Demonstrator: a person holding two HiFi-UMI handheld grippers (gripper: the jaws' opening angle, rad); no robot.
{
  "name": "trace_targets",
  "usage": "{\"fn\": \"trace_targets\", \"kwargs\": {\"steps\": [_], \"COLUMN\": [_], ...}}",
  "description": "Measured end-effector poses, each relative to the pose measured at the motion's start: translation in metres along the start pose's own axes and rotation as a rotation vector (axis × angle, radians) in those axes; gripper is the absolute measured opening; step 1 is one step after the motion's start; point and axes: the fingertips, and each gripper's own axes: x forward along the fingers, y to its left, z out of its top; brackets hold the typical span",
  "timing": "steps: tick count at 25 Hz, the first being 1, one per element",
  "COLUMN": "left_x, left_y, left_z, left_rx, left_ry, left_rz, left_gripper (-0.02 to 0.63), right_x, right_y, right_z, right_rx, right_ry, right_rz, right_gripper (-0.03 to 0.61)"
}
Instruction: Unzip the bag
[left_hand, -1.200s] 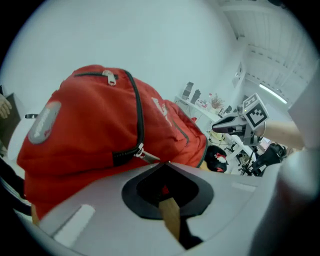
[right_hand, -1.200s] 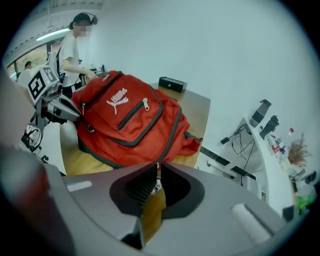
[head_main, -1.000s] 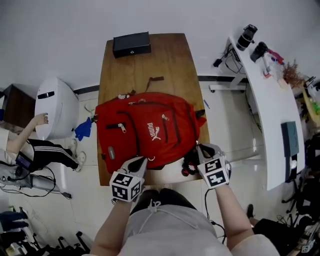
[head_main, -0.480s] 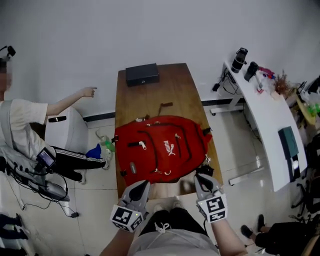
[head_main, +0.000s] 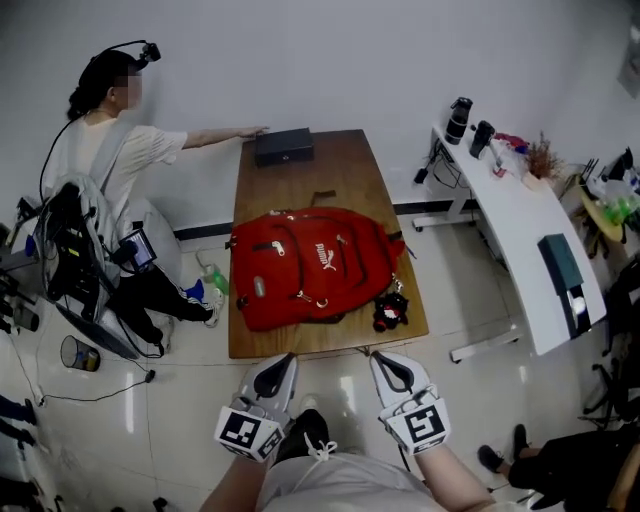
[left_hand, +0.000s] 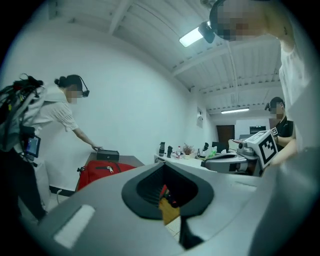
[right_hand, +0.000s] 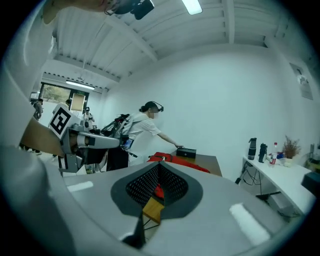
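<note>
We are holding the left gripper (head_main: 283, 362) and right gripper (head_main: 381, 361) side by side, short of the table's (head_main: 340, 185) near edge. Both have their jaws pressed together with nothing between them. Beyond them, the red bag (head_main: 300, 265) is lying flat across the table, apart from both grippers, with a small black charm (head_main: 389, 312) just beside it. At the far end, a person (head_main: 110, 150) is reaching toward a black box (head_main: 283, 146).

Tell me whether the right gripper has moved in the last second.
Yes. The right gripper has drawn back toward the person: it was at the near edge of the table by the bag, and now it is off the table.
</note>
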Motion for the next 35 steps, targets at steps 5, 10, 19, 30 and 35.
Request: {"fn": "trace_targets", "kwargs": {"steps": [5, 10, 19, 30, 35], "left_x": [-0.052, -0.098, -0.156, -0.19, -0.194], "left_y": [-0.075, -0.129, -0.145, -0.111, -0.106], "left_z": [-0.028, -0.049, -0.042, -0.018, -0.017], "left_rx": [-0.033, -0.042, -0.022, 0.0, -0.005], "left_ry": [0.011, 0.049, 0.031, -0.005, -0.018], "left_rz": [0.031, 0.055, 0.091, 0.089, 0.098], "left_gripper": [0.006, 0.006, 0.006, 0.006, 0.006], "right_x": [-0.078, -0.137, -0.168, -0.151, -0.145], "right_y": [0.051, 0.08, 0.106, 0.141, 0.145], "right_z": [-0.018, -0.035, -0.019, -0.003, -0.001], "right_rx": [-0.08, -0.025, 0.012, 0.039, 0.036], "right_ry": [0.043, 0.053, 0.031, 0.032, 0.05], "right_rz": [0.097, 0.137, 0.118, 0.101, 0.101], "right_gripper": [0.008, 0.008, 0.008, 0.008, 0.008]}}
